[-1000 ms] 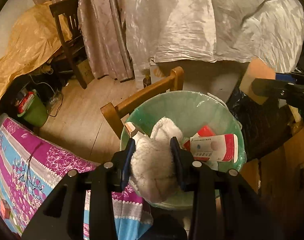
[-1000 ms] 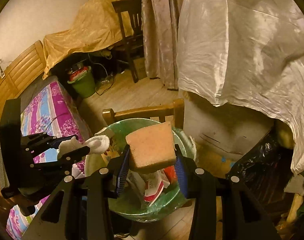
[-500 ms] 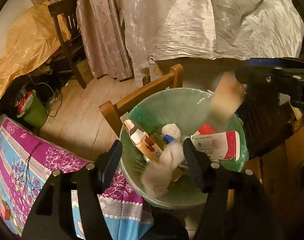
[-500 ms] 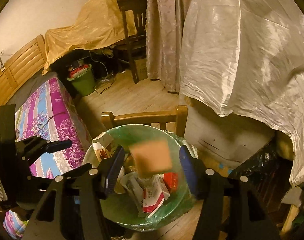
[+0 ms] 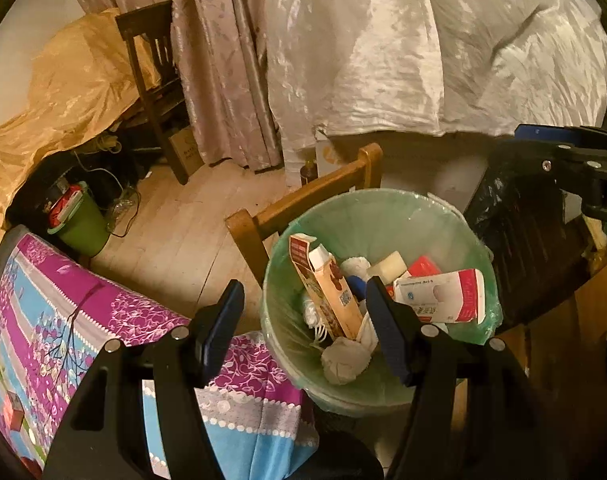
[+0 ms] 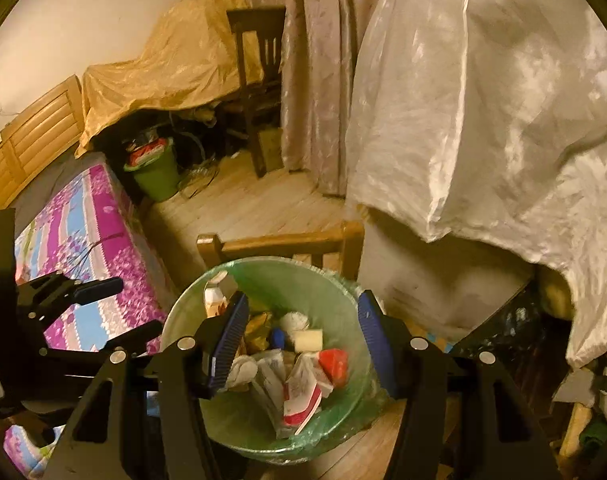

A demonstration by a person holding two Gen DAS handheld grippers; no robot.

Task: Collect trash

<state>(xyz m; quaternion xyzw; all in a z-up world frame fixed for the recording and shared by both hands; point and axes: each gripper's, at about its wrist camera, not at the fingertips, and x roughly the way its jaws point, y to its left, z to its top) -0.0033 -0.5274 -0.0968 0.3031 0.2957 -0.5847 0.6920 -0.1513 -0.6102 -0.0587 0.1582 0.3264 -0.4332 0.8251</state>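
A bin lined with a green bag (image 5: 383,208) (image 6: 287,264) stands below both grippers and holds several pieces of trash. A white cloth wad (image 5: 345,358) (image 6: 241,372) lies at its near side. A pale tan sponge block (image 5: 387,266) (image 6: 308,340) rests among the cartons, beside a red and white box (image 5: 439,296) and a tall carton (image 5: 327,288). My left gripper (image 5: 303,292) hangs open over the bin's near rim with nothing between its fingers. My right gripper (image 6: 303,300) is above the bin, its jaws opening and empty.
A wooden chair back (image 5: 303,200) stands just behind the bin. A purple and blue bedspread (image 5: 63,320) lies to the left, and a black bag (image 5: 523,248) is close on the right. A small green bin (image 5: 83,228), a dark chair (image 5: 151,80) and white sheeting (image 5: 423,60) are farther back.
Both grippers opened. The white cloth wad dropped from my left gripper into the bin, and the tan sponge block fell from my right gripper into it.
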